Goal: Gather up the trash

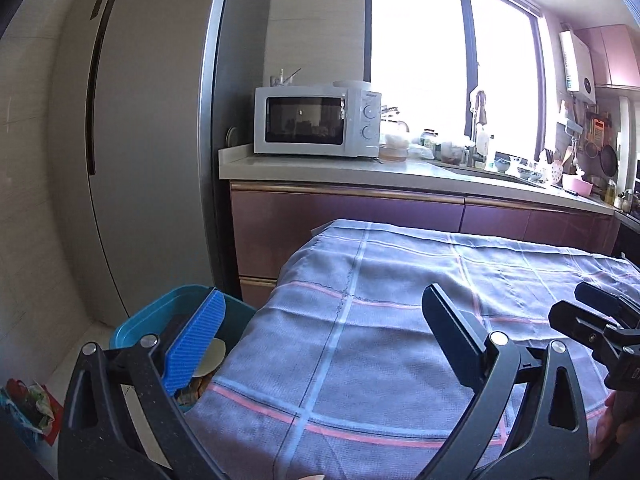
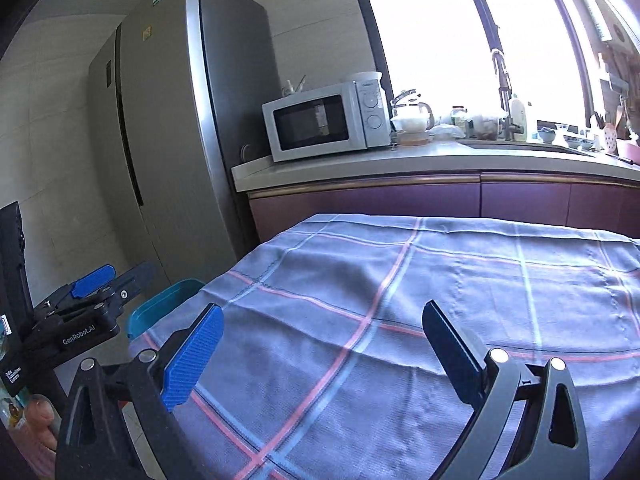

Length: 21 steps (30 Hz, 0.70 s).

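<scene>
The left gripper's body reads "GenRobot.AI" in the right wrist view, with a smaller label below it, seemingly "Data Acquisition System". The microwave (image 2: 326,122) carries a brand mark above its two dials, too small to read, and the stickers on the fridge (image 2: 172,120) are unreadable too.

The left gripper (image 1: 320,340) has its jaws spread wide with nothing between them, hovering over the left edge of the table's checked cloth (image 1: 400,320). The right gripper (image 2: 324,348) is spread just as wide and empty, above the cloth's near part.

The teal bin (image 1: 160,308) stands on the floor just beside the table's left edge, between table and fridge; paper scraps and pale round pieces (image 1: 212,356) lie inside it. A crumpled colourful wrapper (image 1: 30,404) lies on the floor at far left.

The cloth itself is bare across to its far edge, which runs close to the purple cabinets (image 2: 440,204). The worktop's (image 1: 320,168) front strip is free; jars and dishes crowd its back by the window
</scene>
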Tool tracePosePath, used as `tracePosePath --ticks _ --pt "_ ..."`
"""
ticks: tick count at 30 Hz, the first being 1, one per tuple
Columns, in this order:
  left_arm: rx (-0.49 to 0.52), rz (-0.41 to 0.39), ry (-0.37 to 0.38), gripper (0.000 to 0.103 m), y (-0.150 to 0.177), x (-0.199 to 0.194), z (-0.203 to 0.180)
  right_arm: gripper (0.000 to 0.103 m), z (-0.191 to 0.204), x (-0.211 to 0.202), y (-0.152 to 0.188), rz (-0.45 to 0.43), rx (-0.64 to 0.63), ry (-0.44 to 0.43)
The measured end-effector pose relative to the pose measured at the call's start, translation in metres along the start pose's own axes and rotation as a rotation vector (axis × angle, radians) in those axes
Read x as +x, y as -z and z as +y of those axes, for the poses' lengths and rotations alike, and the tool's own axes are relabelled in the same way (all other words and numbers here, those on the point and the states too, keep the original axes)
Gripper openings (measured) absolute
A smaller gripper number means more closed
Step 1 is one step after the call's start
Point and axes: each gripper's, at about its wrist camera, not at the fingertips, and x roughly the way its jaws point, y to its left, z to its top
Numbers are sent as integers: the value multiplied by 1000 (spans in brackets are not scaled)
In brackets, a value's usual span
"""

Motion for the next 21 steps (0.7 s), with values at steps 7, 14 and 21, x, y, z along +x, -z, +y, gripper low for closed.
tracePosePath --ticks 7,14,21 --pt "24 -16 25 97 -1 -5 -20 96 -15 -24 2 -56 -6 77" --pt "21 -37 38 97 -3 -9 -28 96 -21 -36 4 -88 -9 126" --pt "35 -60 41 97 -3 -17 -36 96 -27 -46 2 -115 2 154"
